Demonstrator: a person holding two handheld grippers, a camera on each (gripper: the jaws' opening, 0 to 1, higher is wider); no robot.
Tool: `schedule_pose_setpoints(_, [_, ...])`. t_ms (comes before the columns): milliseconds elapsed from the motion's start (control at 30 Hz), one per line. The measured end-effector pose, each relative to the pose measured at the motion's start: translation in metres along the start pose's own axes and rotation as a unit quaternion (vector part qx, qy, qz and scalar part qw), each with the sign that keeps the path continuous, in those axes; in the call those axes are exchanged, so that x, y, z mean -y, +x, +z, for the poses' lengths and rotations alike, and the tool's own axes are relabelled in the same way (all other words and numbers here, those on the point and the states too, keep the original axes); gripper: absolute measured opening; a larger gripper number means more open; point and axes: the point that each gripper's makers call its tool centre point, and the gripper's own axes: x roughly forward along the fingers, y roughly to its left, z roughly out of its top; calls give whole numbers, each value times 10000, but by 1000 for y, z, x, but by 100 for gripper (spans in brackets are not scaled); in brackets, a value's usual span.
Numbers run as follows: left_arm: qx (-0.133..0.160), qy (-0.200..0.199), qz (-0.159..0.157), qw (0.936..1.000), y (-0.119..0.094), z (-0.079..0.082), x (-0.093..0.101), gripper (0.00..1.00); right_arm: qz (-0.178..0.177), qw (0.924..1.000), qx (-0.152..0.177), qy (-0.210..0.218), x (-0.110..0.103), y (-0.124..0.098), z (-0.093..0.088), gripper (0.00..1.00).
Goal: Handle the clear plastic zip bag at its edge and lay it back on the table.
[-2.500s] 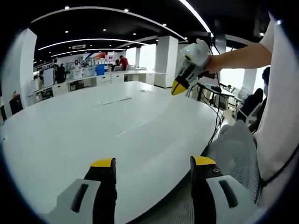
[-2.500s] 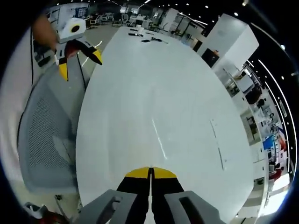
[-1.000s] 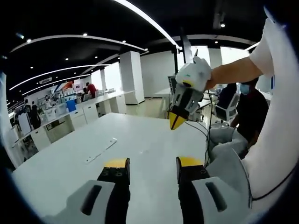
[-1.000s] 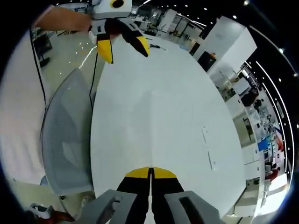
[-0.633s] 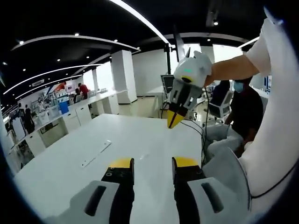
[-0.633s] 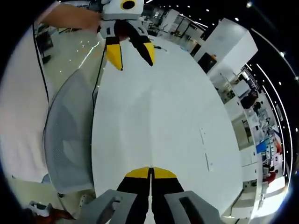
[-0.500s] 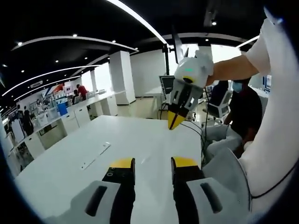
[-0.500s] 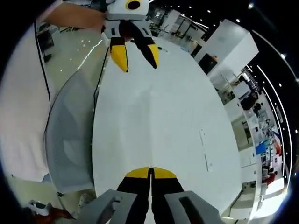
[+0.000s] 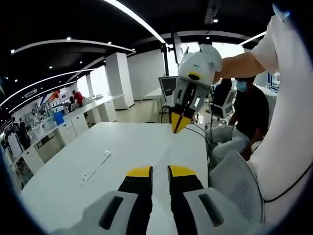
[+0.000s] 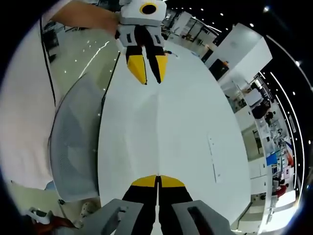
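The clear zip bag (image 10: 158, 132) is almost invisible. In the right gripper view it reads as a thin straight line, seen edge-on, running forward from my right gripper (image 10: 180, 180) over the white table (image 10: 200, 112). The right jaws are pressed together on its near edge. My left gripper (image 10: 148, 73) hangs just past the far end of that line. In the left gripper view my left gripper (image 9: 160, 171) keeps only a narrow gap between its jaws, with nothing visible in it. My right gripper (image 9: 177, 126) points down, above and ahead of it.
A grey mesh chair (image 10: 73, 147) stands at the table's edge beside the person holding the grippers. Another person (image 9: 247, 107) sits behind. A flat cable-slot cover (image 9: 95, 166) lies in the table top. Desks and pillars fill the room beyond.
My left jaws have narrowed from wide apart to a thin gap. The two grippers have drawn nearer each other above the table. The right jaws stayed shut throughout.
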Motion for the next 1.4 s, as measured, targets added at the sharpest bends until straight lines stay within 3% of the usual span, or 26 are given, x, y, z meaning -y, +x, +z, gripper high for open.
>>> schedule_pose_setpoints(67, [0, -2, -24, 10000, 0, 0, 1, 6, -2, 10000, -2, -7, 0, 0, 0, 0])
schedule_pose_setpoints(167, [9, 60, 153, 9999, -1, 0, -8, 11, -3, 10000, -1, -33, 0, -1, 0, 0])
schedule_pose_setpoints(433, [-255, 60, 23, 9997, 4, -13, -11, 10, -17, 9999, 35, -119, -2, -3, 5, 0])
schedule_pose_setpoints(1167, [-529, 224, -224, 9981, 7, -25, -6, 2, 10, 9997, 60, -255, 0, -2, 11, 0])
schedule_pose_setpoints(1400, [-494, 208, -278, 9982, 6, -23, -4, 0, 20, 9997, 49, -241, 2, -1, 11, 0])
